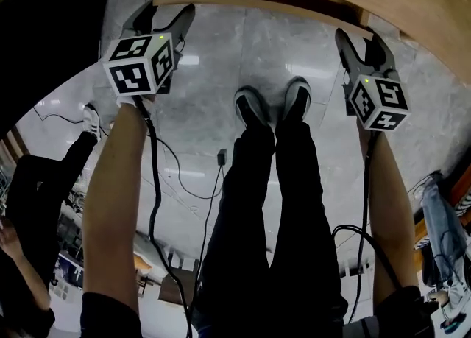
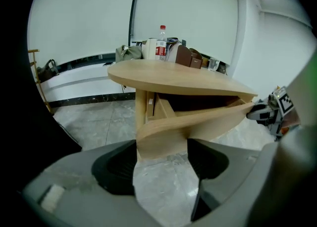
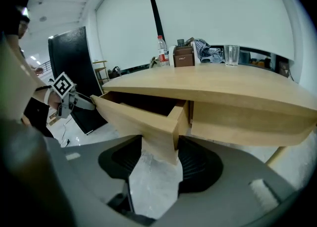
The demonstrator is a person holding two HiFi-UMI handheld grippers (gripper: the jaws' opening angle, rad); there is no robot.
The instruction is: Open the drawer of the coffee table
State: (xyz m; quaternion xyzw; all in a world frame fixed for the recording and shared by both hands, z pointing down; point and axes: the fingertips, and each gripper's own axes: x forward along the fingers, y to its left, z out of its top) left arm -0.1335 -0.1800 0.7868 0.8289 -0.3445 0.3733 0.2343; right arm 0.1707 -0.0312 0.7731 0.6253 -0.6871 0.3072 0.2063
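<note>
The drawer [image 3: 138, 117] stands pulled well out from under the bench [image 3: 237, 87] top, its dark inside showing behind the front panel. My right gripper [image 3: 153, 159] is closed narrow on the panel's right corner, with a ribbed pad against each face of the board. My left gripper [image 2: 161, 154] is wide and straddles the panel's left end; I see no sign that its pads press on it.

I judge the drawer to be stiff and fairly light. It is pale board, smooth and matt, with square-cut ends and a long, shallow front. No knob or handle shows, so the front panel itself is the place to hold: near both ends, one pad on the outer face and one on the inner.

The smooth finish could let the pads slide, so a firm squeeze and a straight, even pull from both sides seems right. Pulling one end harder would likely skew the drawer and make it bind.

The bench is the same pale wood. It carries a bottle [image 3: 161, 50], a glass [image 3: 231, 55] and a brown box [image 3: 184, 55] along its far side, and a jerk could shake them. The floor [image 1: 221, 71] is polished grey stone.
</note>
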